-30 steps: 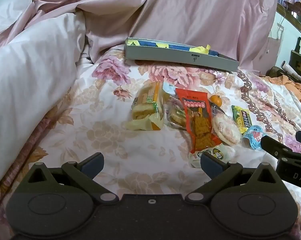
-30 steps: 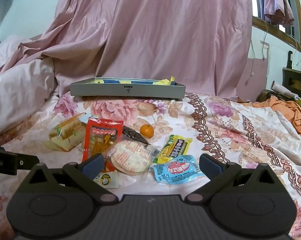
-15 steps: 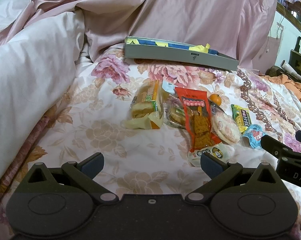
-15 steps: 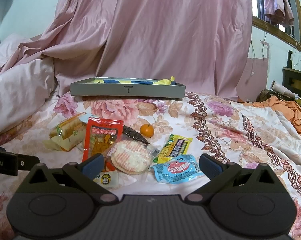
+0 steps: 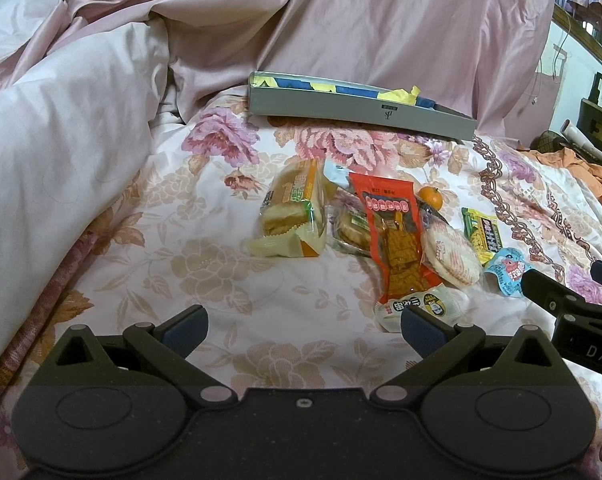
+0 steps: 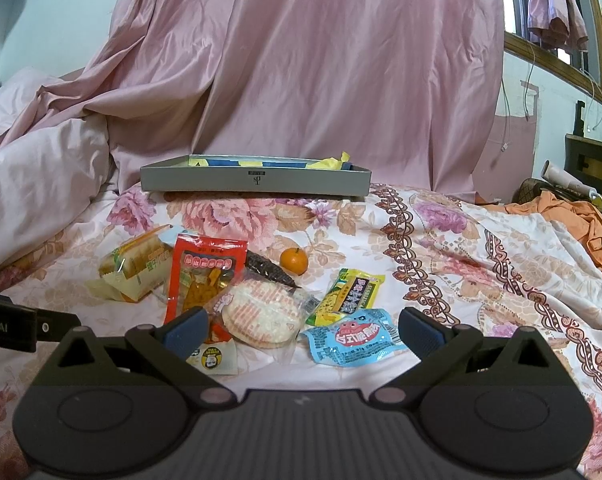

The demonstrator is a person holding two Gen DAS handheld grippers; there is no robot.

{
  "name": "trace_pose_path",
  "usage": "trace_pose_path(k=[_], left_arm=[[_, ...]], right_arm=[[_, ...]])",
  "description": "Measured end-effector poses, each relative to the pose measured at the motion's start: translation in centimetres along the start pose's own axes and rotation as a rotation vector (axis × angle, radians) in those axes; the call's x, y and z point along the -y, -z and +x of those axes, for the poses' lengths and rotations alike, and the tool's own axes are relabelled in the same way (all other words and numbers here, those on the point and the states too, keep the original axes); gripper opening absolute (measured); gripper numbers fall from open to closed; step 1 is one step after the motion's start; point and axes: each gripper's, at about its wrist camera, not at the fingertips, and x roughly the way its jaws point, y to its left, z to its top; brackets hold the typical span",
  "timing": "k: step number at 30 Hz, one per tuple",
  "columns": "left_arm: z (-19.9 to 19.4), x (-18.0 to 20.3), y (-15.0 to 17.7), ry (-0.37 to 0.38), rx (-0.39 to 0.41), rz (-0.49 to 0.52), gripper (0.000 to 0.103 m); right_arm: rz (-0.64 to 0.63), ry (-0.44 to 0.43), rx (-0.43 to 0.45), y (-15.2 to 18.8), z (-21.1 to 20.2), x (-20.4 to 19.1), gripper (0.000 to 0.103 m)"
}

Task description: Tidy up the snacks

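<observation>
— Fingers (image 5: 185, 326) of the left gripper (image 5: 303, 326)?
— Spread wide, nothing held; bare floral bedspread (image 5: 205, 280) between them. Red snack packet (image 5: 397, 248) lies ahead, toward the right finger; bread packet (image 5: 293, 210) further ahead.
— Right gripper (image 6: 301, 330)?
— Equally wide apart, empty. Rice cracker (image 6: 261, 314) and blue jelly packet (image 6: 353, 336) lie just ahead between its fingers; yellow packet (image 6: 351, 290) and small orange (image 6: 294, 261) beyond.
— Grey tray (image 6: 257, 182)?
— Well ahead, against the pink sheet (image 6: 301, 80).
</observation>
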Motion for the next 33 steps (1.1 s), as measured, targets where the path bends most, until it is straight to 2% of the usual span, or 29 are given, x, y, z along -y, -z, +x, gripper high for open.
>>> trace_pose_path(k=[17,18,23,29,33], left_arm=[[0.7,0.2,0.8,-0.013,-0.01,-0.004,0.102],[0.3,-0.2,-0.3,-0.013,-0.017,-0.007,0.102],[0.3,-0.6,-0.9,-0.042,-0.009,-0.024,0.102],[1.1,-1.7,-3.2,-0.019,0.0,-0.048,0.102],[3.0,-2.3,-4.8,-0.012,-0.01,-0.052,0.102]], right_arm=[[-0.003,0.0,-0.006,0.0,-0.1,0.0,0.103],[-0.005,-0.001,-0.006,0.0,0.1,-0.1,0.103],[-0.019,-0.041,-0.014,-0.1,0.3,-0.1,0.103],[-0.038,-0.092,-0.084,-0.5,2.2,0.2,0.103],[-0.037,-0.137,-0.126,-0.9,4.0,0.9,0.103]])
